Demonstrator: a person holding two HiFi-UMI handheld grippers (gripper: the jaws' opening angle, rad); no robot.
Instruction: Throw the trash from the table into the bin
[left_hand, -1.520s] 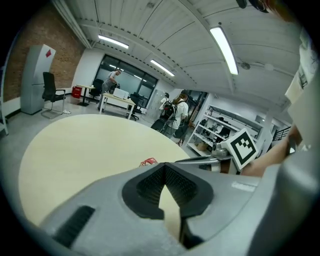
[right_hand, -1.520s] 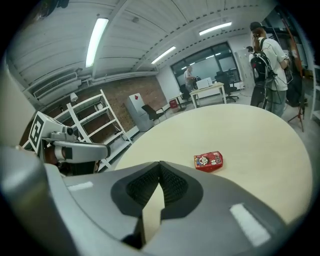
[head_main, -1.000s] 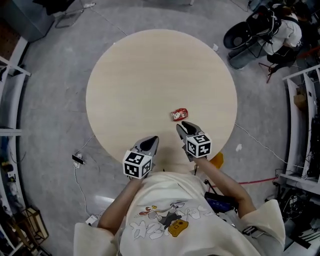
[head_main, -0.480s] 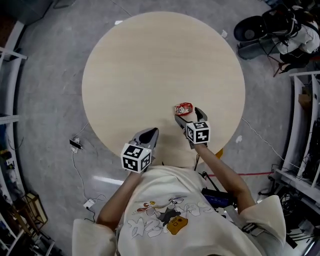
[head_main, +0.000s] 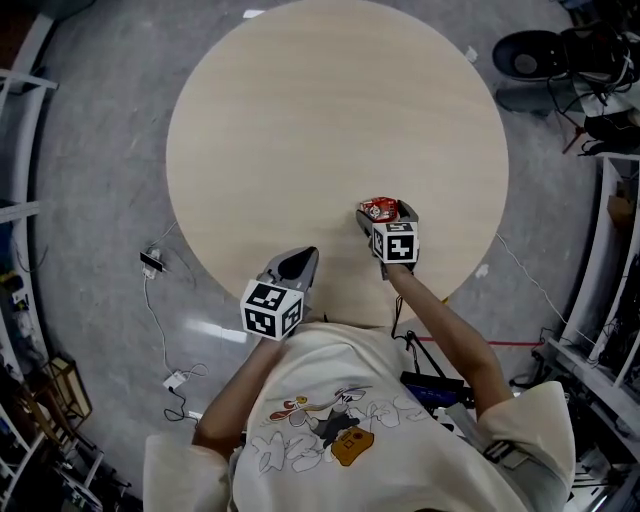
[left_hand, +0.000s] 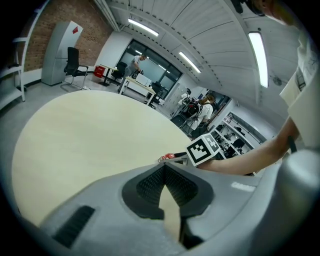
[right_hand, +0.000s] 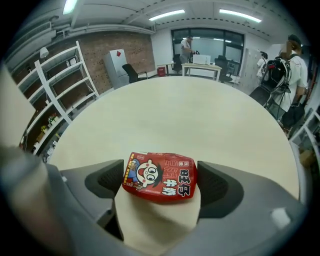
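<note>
A red snack packet (head_main: 380, 208) lies flat on the round pale wooden table (head_main: 320, 120), near its front right edge. My right gripper (head_main: 384, 214) points steeply down over it. Its jaws have just been opening and now stand wide on either side of the packet (right_hand: 160, 180), not squeezing it. In the right gripper view the packet fills the gap of the right gripper (right_hand: 160, 172). My left gripper (head_main: 300, 262) hovers at the table's near edge, to the packet's left, shut and empty. The left gripper (left_hand: 163, 166) view shows the packet (left_hand: 166, 157) beyond its tips. No bin shows.
Grey floor surrounds the table, with a cable and plug (head_main: 155, 262) at the left and a white adapter (head_main: 175, 380) nearer me. A dark chair with bags (head_main: 540, 55) stands at the back right. White shelving (head_main: 610, 300) lines the right side.
My right gripper has gone forward and down to the packet, and its jaws have spread from nearly shut to wide around it. The left gripper has drifted slightly at the table's edge.
</note>
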